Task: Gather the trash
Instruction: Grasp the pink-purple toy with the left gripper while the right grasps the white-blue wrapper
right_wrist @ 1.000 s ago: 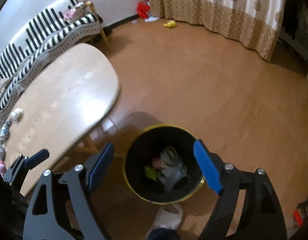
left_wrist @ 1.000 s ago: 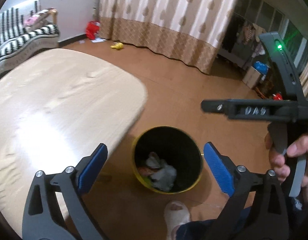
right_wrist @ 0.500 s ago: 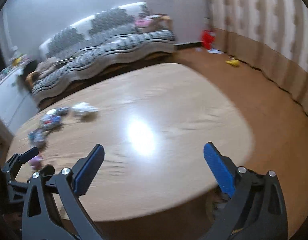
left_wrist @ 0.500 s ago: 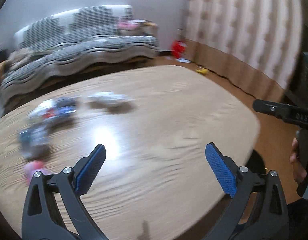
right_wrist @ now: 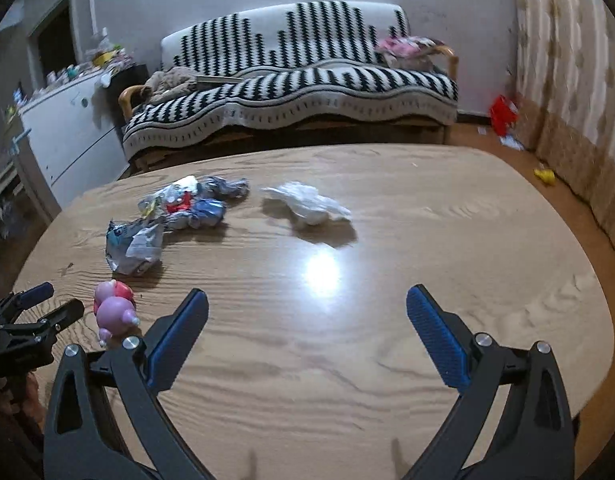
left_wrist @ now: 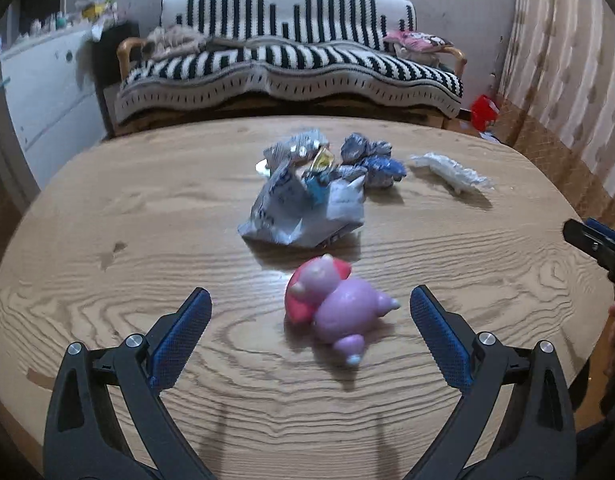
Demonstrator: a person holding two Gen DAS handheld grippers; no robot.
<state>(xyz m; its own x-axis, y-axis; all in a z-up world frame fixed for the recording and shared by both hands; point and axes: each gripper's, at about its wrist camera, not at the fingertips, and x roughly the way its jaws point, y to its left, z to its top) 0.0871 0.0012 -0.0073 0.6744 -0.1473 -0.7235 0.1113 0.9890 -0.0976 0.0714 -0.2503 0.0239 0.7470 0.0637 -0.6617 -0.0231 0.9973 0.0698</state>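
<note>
On the oval wooden table (left_wrist: 107, 240) lies a heap of crumpled silver-blue wrappers (left_wrist: 307, 208), with more blue wrappers (left_wrist: 371, 160) behind and a white plastic scrap (left_wrist: 447, 170) to the right. A pink and purple toy (left_wrist: 335, 304) lies in front. My left gripper (left_wrist: 310, 316) is open, the toy between its blue fingertips but untouched. My right gripper (right_wrist: 307, 314) hangs open over bare table (right_wrist: 427, 240), nothing between its fingers; the white scrap (right_wrist: 307, 204), the wrappers (right_wrist: 179, 212) and the toy (right_wrist: 113, 306) lie ahead and to its left.
A striped sofa (left_wrist: 291, 64) stands behind the table, a white cabinet (left_wrist: 43, 92) to the left, curtains (right_wrist: 571, 60) on the right. Red (right_wrist: 503, 114) and yellow (right_wrist: 545, 175) items lie on the floor. The other gripper (left_wrist: 595, 244) shows at the left wrist view's right edge.
Both views have swung from the black bin on the floor up and over to the table. The wrappers and toy, small and far half a second ago, now lie close before the left gripper.
</note>
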